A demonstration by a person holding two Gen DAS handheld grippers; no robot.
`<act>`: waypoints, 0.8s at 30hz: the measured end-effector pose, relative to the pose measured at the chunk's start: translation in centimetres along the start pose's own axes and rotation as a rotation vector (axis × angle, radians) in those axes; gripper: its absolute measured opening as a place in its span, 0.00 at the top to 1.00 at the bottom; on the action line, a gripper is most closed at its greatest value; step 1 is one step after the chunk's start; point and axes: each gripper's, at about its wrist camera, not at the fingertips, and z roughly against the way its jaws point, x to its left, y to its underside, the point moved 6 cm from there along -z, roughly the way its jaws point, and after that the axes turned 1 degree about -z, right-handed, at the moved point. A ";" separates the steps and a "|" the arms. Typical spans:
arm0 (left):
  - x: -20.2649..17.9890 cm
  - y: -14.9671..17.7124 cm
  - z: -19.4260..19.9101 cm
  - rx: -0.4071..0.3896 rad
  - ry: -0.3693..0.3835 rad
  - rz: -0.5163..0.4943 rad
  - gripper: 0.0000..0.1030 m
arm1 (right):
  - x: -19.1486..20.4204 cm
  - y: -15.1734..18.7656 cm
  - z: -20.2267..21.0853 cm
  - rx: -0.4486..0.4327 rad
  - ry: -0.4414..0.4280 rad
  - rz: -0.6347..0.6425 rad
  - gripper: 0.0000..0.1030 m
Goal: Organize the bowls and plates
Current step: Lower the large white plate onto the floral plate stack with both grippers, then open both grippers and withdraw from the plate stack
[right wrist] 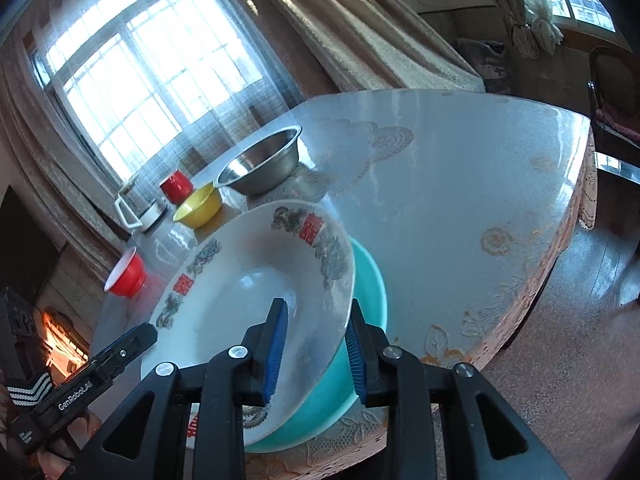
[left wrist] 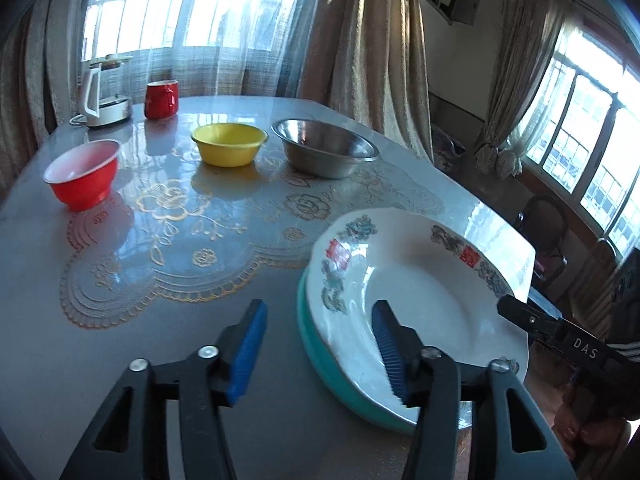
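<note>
A white plate with dragon patterns and red characters (left wrist: 432, 292) (right wrist: 240, 288) lies tilted on a teal plate (left wrist: 328, 372) (right wrist: 368, 280) at the table's near edge. My left gripper (left wrist: 318, 344) is open, with one blue pad over the white plate's inside and the other out over the table. My right gripper (right wrist: 316, 348) straddles the opposite rim with a gap at its pads, open. Farther back stand a red bowl (left wrist: 82, 174) (right wrist: 126, 276), a yellow bowl (left wrist: 229, 144) (right wrist: 198, 206) and a steel bowl (left wrist: 324, 148) (right wrist: 260, 168).
A red mug (left wrist: 161, 99) (right wrist: 176, 186) and a white kettle (left wrist: 104, 92) (right wrist: 140, 208) stand at the far edge by the curtained window. The glass-topped table (left wrist: 160, 320) (right wrist: 460, 200) has a lace cloth under it. Dark chairs stand on the floor beyond it.
</note>
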 end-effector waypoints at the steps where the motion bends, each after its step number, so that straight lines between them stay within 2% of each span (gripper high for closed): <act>1: 0.4 -0.2 0.1 -0.007 -0.007 0.011 0.42 | -0.1 -0.2 0.2 -0.013 0.005 -0.001 0.71; 11: 3.9 -0.7 0.1 0.008 -0.179 0.060 0.25 | 0.4 -1.1 0.2 -0.011 0.035 0.000 0.68; 16: 5.0 -1.2 -0.1 0.024 -0.241 0.066 0.22 | 0.6 -1.8 -0.1 -0.005 0.042 0.011 0.65; 24: 5.4 -1.9 -1.1 0.053 -0.287 0.047 0.21 | 1.3 -3.6 -0.4 -0.004 0.033 0.017 0.65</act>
